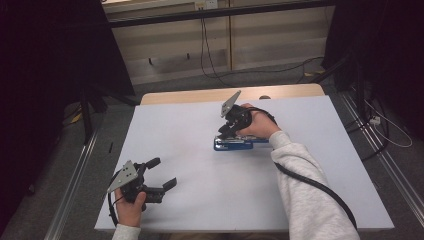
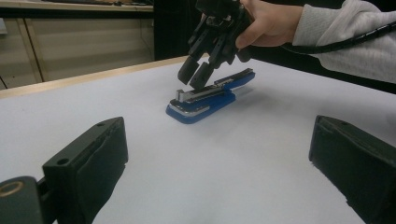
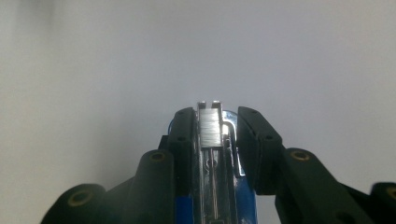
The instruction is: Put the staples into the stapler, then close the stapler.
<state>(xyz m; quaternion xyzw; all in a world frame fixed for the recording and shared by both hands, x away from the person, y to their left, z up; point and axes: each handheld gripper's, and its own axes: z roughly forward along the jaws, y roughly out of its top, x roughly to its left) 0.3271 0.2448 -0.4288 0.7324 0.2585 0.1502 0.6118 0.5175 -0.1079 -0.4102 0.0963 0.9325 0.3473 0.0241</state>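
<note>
On the white table (image 1: 190, 150) my right gripper (image 3: 215, 135) is closing around the blue stapler (image 2: 205, 100), not lifted yet, while my left gripper (image 1: 162, 175) waits open.

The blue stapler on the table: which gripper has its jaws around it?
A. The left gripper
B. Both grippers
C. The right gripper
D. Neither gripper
C: the right gripper has a jaw on each side of the stapler, while the left gripper sits open and apart.

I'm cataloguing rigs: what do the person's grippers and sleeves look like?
Both the left gripper and the right gripper are black, two-jawed, each topped by a grey three-cornered plate. A black ribbed cable trails along the light grey sleeve.
</note>
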